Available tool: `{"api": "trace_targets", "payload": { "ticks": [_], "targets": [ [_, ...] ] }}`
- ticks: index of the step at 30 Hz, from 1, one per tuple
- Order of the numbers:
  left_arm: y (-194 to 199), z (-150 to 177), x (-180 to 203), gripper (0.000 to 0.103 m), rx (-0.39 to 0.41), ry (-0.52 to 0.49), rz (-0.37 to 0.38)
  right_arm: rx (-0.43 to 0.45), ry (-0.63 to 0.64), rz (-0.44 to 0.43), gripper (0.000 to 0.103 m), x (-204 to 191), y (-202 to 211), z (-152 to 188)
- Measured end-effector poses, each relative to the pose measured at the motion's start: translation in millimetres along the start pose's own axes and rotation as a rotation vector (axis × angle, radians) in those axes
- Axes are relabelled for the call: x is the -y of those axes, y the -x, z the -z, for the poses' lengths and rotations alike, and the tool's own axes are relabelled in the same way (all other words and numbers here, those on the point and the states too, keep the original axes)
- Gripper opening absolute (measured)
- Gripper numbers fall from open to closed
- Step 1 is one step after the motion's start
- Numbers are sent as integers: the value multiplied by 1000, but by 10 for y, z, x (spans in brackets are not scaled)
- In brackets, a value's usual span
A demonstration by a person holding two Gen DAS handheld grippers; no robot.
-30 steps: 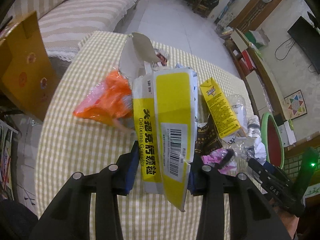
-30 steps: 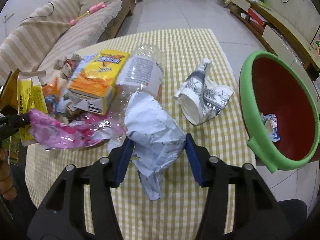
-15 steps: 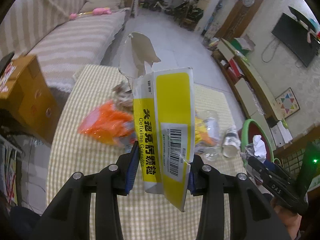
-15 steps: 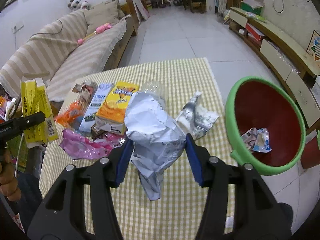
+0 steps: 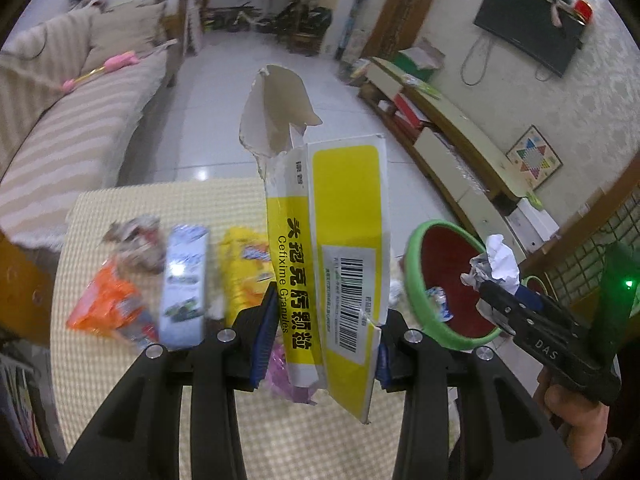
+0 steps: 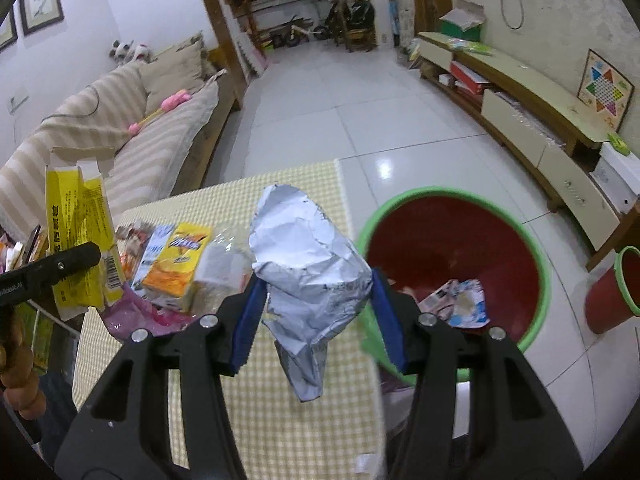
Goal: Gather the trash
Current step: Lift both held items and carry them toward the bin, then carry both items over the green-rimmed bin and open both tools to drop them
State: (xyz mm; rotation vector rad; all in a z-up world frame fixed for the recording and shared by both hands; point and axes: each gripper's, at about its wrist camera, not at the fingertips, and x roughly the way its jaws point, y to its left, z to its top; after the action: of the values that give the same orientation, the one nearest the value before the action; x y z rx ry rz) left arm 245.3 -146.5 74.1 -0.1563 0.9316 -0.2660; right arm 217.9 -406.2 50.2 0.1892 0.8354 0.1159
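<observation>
My left gripper (image 5: 322, 340) is shut on a torn yellow and white medicine box (image 5: 340, 248), held high above the checked table (image 5: 132, 360). My right gripper (image 6: 312, 316) is shut on a crumpled silver wrapper (image 6: 308, 268), raised beside the green-rimmed red bin (image 6: 448, 252). The bin also shows in the left wrist view (image 5: 440, 280), with the right gripper and its wrapper (image 5: 494, 268) over its far rim. The medicine box shows at the left of the right wrist view (image 6: 78, 236). A crumpled wrapper (image 6: 460, 304) lies inside the bin.
On the table lie an orange bag (image 5: 108, 308), a blue and white carton (image 5: 184, 284), a yellow juice carton (image 6: 180, 260), a clear bottle (image 6: 224, 264) and a pink wrapper (image 6: 132, 316). A striped sofa (image 6: 120, 120) stands left; a small red bin (image 6: 616, 292) and low cabinet (image 6: 540, 120) right.
Both grippers have risen well above the table with their loads. The right gripper has moved toward the green-rimmed bin; the left has swung so the bin comes into its view.
</observation>
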Motion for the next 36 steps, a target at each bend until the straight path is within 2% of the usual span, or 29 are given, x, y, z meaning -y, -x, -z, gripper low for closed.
{"api": "trace_targets", "payload": {
  "ticks": [9, 15, 22, 28, 36],
  "targets": [
    [-40, -125, 447, 37, 40, -42, -7, 31, -30, -4, 51, 303, 47, -96],
    [118, -223, 398, 38, 76, -18, 17, 30, -24, -31, 51, 312, -1, -102],
    [156, -291, 382, 38, 47, -40, 38, 37, -31, -46, 51, 297, -33, -130],
    [-34, -315, 730, 38, 19, -87, 101, 50, -55, -20, 51, 526, 40, -143],
    [-422, -338, 1369, 38, -39, -145, 200, 51, -112, 47, 51, 1095, 113, -130]
  ]
}}
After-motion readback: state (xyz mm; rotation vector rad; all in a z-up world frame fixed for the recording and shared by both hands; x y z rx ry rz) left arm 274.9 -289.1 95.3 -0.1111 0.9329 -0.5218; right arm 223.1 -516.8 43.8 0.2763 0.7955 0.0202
